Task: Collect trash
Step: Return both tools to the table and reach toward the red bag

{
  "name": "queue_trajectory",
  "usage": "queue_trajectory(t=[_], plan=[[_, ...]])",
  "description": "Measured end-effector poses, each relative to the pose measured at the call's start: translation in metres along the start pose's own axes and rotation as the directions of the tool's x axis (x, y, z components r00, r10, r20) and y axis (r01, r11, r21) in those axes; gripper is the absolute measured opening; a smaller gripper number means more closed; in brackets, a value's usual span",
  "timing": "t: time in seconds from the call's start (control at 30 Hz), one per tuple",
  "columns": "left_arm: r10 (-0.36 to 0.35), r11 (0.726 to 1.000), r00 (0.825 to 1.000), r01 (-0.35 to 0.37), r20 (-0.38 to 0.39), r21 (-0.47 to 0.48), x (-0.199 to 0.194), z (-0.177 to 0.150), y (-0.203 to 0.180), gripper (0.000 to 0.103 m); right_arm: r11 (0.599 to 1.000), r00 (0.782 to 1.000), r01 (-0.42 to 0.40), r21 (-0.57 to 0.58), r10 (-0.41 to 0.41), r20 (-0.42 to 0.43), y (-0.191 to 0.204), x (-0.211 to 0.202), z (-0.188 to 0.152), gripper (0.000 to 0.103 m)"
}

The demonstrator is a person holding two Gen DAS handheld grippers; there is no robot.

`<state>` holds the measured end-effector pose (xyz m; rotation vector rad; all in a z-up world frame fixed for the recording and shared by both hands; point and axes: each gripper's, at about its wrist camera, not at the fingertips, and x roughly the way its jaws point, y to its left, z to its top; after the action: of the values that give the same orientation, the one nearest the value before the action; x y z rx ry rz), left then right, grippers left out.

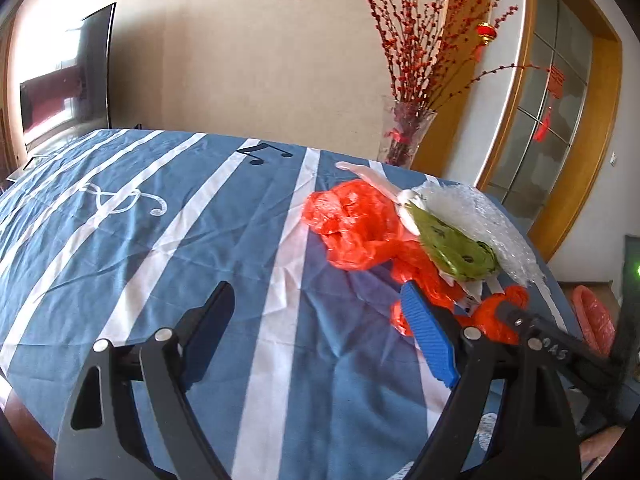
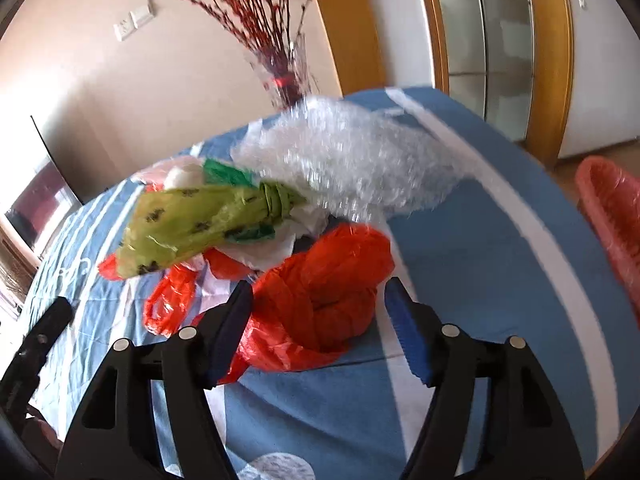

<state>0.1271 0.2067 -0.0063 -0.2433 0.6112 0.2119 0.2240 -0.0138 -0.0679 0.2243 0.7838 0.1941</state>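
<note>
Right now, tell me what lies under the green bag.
Under the green bag lie white plastic and red bags, with bubble wrap behind. Anything deeper is covered.

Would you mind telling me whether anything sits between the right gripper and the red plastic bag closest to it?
Nothing visible does: the right gripper has its jaws open around the red plastic bag, with only tablecloth beneath.

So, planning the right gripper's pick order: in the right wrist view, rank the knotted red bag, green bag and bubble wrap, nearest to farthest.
1. Knotted red bag, between the open right gripper's fingers.
2. Green bag, beyond, to the left.
3. Bubble wrap, behind, at the table's far edge.
</note>
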Motion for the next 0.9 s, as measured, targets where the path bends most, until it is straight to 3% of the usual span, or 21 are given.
queue_trajectory(t=[0.13,0.27,0.37,0.67,0.9], plan=[[0.001,1.000,1.000,-0.001,-0.003,-0.002,0.000,0.001,0.002,0.083,0.999,0.999,-0.030,0.015,0.030,-0.035,0.000,0.010,-0.006,0.068],[-0.012,1.000,1.000,0.012,-0.018,-0.004,0.005,0.000,0.000,0.083,0.998,0.997,-0.064,-0.019,0.063,-0.033,0.001,0.011,-0.011,0.051],[-0.029,1.000,0.999,0.029,-0.027,-0.002,0.007,0.000,-0.005,0.083,0.997,0.997,-0.078,-0.020,0.078,-0.026,-0.002,0.007,-0.012,0.046],[-0.139,0.990,0.989,0.139,-0.053,-0.002,0.013,0.006,-0.030,0.083,0.997,0.999,-0.004,-0.074,0.007,0.033,-0.024,-0.022,-0.016,0.042],[-0.188,0.982,0.976,0.190,-0.113,0.007,0.035,0.016,-0.059,0.064,0.995,0.996,0.061,-0.079,-0.056,0.064,-0.048,-0.036,-0.017,0.042]])
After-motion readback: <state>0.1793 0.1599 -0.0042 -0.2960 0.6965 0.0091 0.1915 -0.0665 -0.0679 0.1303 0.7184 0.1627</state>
